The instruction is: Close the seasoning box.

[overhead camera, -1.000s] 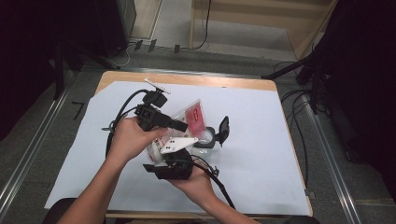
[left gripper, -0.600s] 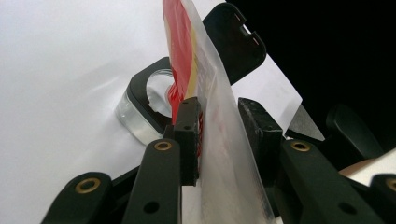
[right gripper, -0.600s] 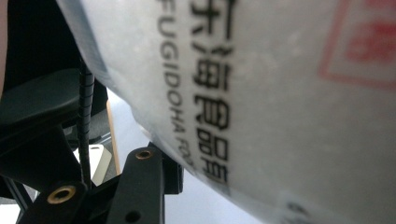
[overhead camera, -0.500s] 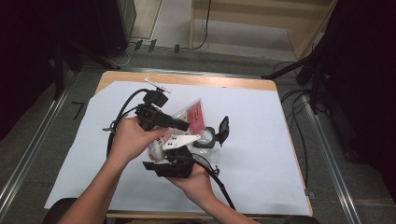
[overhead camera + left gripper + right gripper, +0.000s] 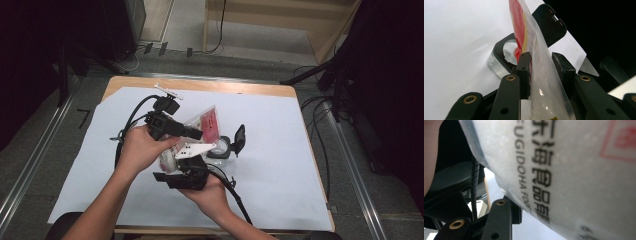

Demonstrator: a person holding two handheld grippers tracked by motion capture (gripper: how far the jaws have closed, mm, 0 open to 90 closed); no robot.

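Observation:
A clear plastic bag (image 5: 207,122) of white grains with a red label hangs tilted over the table, held from both ends. My left gripper (image 5: 197,134) is shut on its upper part; in the left gripper view the bag (image 5: 541,75) sits pinched between the two pads of the left gripper (image 5: 540,56). My right gripper (image 5: 180,162) holds the lower end. There the printed bag (image 5: 574,170) presses against one finger (image 5: 504,212) and hides the other. Just beyond the bag's mouth sits a small clear container (image 5: 222,148) (image 5: 499,60) with its black lid (image 5: 239,139) (image 5: 549,22) flipped up.
White paper (image 5: 280,165) covers the wooden table (image 5: 200,86). Black cables (image 5: 131,120) trail from the grippers across the left side. Metal rails (image 5: 345,160) run along both sides of the table, and dark equipment stands on the floor beyond.

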